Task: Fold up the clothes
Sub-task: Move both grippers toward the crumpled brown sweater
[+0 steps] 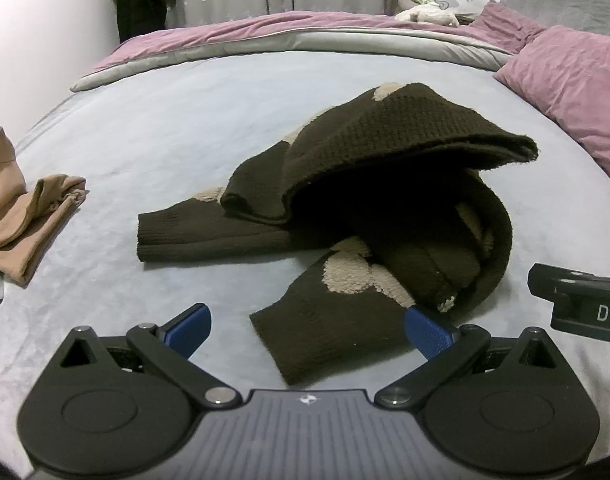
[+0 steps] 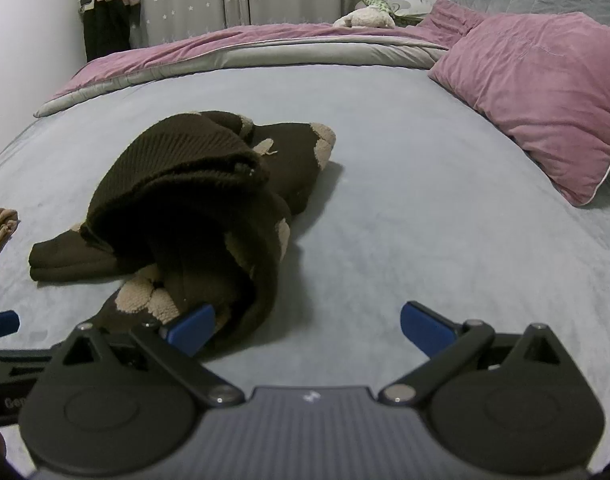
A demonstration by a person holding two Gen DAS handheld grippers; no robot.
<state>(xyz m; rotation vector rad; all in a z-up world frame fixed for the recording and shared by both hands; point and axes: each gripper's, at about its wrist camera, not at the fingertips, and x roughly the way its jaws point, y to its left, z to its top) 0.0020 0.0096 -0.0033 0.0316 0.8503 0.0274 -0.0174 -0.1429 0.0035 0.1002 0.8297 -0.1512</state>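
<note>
The crumpled brown sweater (image 1: 365,200) lies just ahead of both spread-fingered grippers, its near sleeve between the left gripper (image 1: 307,330) fingers, leftward of the right gripper (image 2: 308,330).

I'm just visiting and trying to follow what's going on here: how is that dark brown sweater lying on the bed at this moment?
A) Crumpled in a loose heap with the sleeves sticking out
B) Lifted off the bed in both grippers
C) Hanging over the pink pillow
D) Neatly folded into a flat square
A: the brown sweater sits bunched on the bed sheet, sleeves splayed, with the left gripper and right gripper both open, gripping nothing.
</note>
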